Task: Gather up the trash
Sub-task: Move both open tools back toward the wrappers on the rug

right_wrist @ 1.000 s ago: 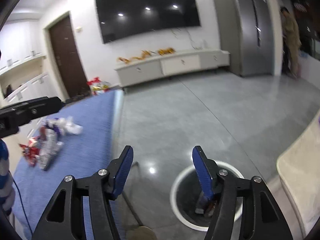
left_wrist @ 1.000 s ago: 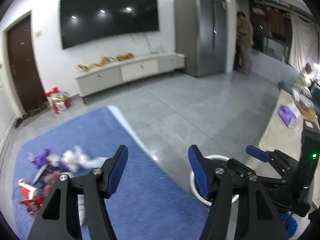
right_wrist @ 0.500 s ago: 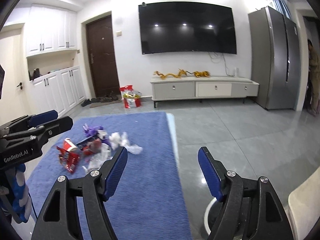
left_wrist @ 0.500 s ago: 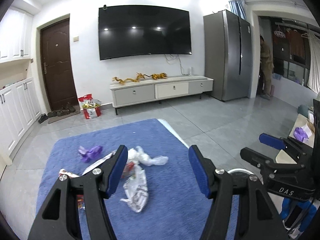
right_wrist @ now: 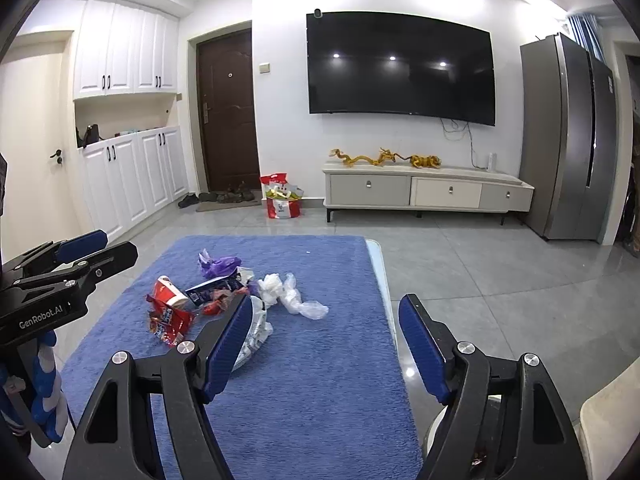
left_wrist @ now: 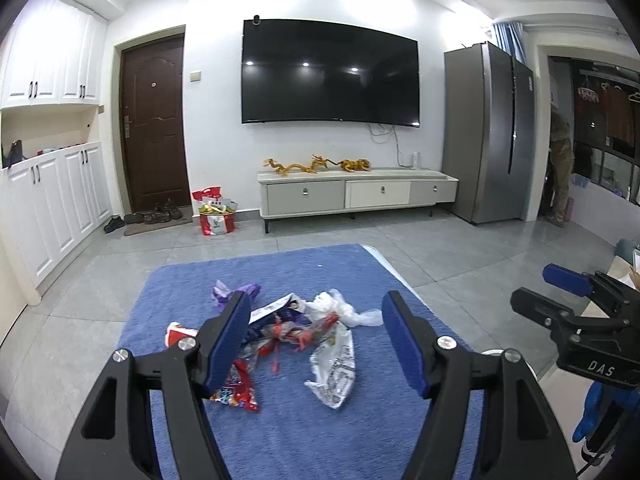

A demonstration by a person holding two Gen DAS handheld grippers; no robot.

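A pile of trash point(left_wrist: 288, 336) lies on a table under a blue cloth point(left_wrist: 312, 432): a purple bag point(left_wrist: 236, 292), a white plastic bag point(left_wrist: 340, 310), a printed clear bag point(left_wrist: 334, 368) and red wrappers point(left_wrist: 236, 388). My left gripper point(left_wrist: 316, 340) hovers short of the pile, its jaws opening with nothing between them. My right gripper point(right_wrist: 326, 340) is open and holds nothing, to the right of the pile point(right_wrist: 224, 292) near the table's edge. Each gripper shows in the other's view: the right one point(left_wrist: 548, 290), the left one point(right_wrist: 92, 252). A white-rimmed bin point(right_wrist: 436, 428) stands on the floor at lower right, mostly hidden.
Grey tiled floor surrounds the table. A red shopping bag point(right_wrist: 282, 200) stands by the TV cabinet point(right_wrist: 428, 192). A steel fridge point(right_wrist: 572, 140) is at the right, white cupboards point(right_wrist: 132, 176) at the left. A person point(left_wrist: 560, 168) stands in the far right doorway. Pale furniture point(right_wrist: 612, 432) sits beside the bin.
Both views have swung left from the bin on the floor to the blue table and risen, bringing the trash pile ahead. Both pairs of jaws stand a little wider.
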